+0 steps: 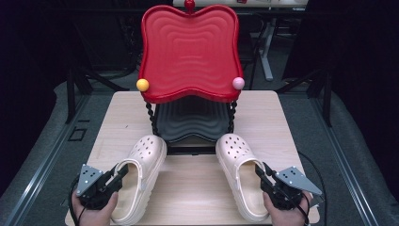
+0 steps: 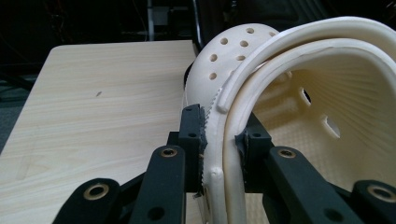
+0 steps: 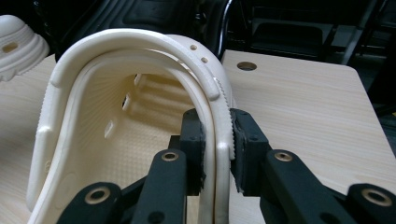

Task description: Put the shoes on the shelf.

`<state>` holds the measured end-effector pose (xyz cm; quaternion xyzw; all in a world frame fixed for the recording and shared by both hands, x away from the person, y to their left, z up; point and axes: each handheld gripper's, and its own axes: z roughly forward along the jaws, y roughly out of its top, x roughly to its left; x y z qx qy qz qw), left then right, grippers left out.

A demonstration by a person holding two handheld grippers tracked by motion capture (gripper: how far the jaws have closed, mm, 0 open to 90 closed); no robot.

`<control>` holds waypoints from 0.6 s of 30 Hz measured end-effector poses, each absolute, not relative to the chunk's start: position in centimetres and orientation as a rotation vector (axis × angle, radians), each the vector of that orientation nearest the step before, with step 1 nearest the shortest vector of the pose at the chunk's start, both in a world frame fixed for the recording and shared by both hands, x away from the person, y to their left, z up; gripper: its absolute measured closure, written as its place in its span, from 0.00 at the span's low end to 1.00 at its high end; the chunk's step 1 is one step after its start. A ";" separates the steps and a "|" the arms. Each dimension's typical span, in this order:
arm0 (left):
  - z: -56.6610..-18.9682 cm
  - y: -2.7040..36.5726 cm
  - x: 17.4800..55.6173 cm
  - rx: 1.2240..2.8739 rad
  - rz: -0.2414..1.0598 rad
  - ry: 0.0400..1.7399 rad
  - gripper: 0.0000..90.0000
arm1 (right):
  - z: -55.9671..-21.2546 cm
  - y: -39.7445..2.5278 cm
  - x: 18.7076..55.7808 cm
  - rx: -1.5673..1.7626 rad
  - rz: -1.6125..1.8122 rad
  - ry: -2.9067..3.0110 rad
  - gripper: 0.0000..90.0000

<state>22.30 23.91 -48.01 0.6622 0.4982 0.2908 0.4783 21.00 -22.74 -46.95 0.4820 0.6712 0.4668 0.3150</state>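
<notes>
Left clog (image 1: 137, 176): cream foam shoe on the table (image 1: 197, 193), at the person's left, just in front of the two-tier rack; heel near the front edge, perforated toe toward the rack
Right clog (image 1: 241, 174): its pair at the person's right, well apart from the first, laid the same way
Left gripper (image 1: 116, 175): fingers (image 2: 192, 135) clenched on the outer side wall and heel strap of the left clog, one outside and one inside the opening
Right gripper (image 1: 261, 175): fingers (image 3: 247, 140) clenched the same way on the outer wall and strap of the right clog (image 3: 116, 116)
Long axis: each clog runs front to back; the left one leans its toe a little to the right, the right one a little to the left, so the toes converge toward the rack
Rack: red tray (image 1: 188, 52) on top, black tray (image 1: 193, 120) below, both bare; toes sit just short of the black tray's front rim
Risk, grip: each hold is on a thin, soft rim far from the shoe's middle; on a lift the toe would likely sag and the wall could fold or slip from the fingers
Risk, strap: the strap pivots; if it shifts under the fingers the hold loosens
Risk, rack: a drooping toe could catch the black tray's rim or the twisted posts and nudge the rack
</notes>
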 end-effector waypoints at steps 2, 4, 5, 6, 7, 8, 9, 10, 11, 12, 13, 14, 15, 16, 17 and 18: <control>-48.0 23.6 22.4 1.620 0.700 1.211 0.84 | -46.8 -22.3 21.2 1.255 1.235 1.777 0.84; -47.9 23.2 22.6 1.618 0.693 1.204 0.84 | -46.8 -22.1 21.2 1.250 1.237 1.780 0.84; -47.9 22.9 22.7 1.613 0.692 1.200 0.84 | -46.7 -21.9 21.3 1.246 1.244 1.778 0.84; -47.9 22.7 22.7 1.613 0.692 1.200 0.84 | -46.7 -21.7 21.4 1.240 1.254 1.772 0.84; -47.8 22.5 22.8 1.615 0.690 1.194 0.84 | -46.7 -21.6 21.4 1.237 1.259 1.772 0.84; -47.8 22.3 22.9 1.614 0.693 1.190 0.84 | -46.6 -21.4 21.5 1.233 1.263 1.771 0.84; -47.7 22.1 23.0 1.608 0.695 1.187 0.84 | -46.6 -21.4 21.5 1.233 1.263 1.771 0.84; -47.7 21.8 23.1 1.606 0.691 1.182 0.84 | -46.6 -21.3 21.7 1.236 1.276 1.767 0.84; -47.7 21.6 23.2 1.606 0.693 1.177 0.84 | -46.6 -21.2 21.7 1.239 1.282 1.771 0.84; -47.6 21.4 23.2 1.603 0.691 1.177 0.84 | -46.6 -21.1 21.9 1.243 1.287 1.773 0.84; -47.7 21.2 23.3 1.593 0.696 1.170 0.84 | -46.8 -20.8 22.1 1.244 1.299 1.775 0.84; -47.6 21.0 23.4 1.597 0.694 1.166 0.84 | -46.9 -20.7 22.3 1.244 1.298 1.772 0.84; -47.6 20.8 23.5 1.589 0.696 1.164 0.84 | -46.9 -20.7 22.3 1.244 1.298 1.772 0.84; -47.5 20.7 23.6 1.593 0.694 1.163 0.84 | -46.9 -20.4 22.5 1.235 1.295 1.764 0.84; -47.5 20.5 23.8 1.592 0.697 1.160 0.84 | -46.9 -20.4 22.5 1.235 1.295 1.764 0.84; -47.5 20.3 24.0 1.582 0.700 1.154 0.84 | -47.0 -20.1 22.7 1.232 1.298 1.750 0.84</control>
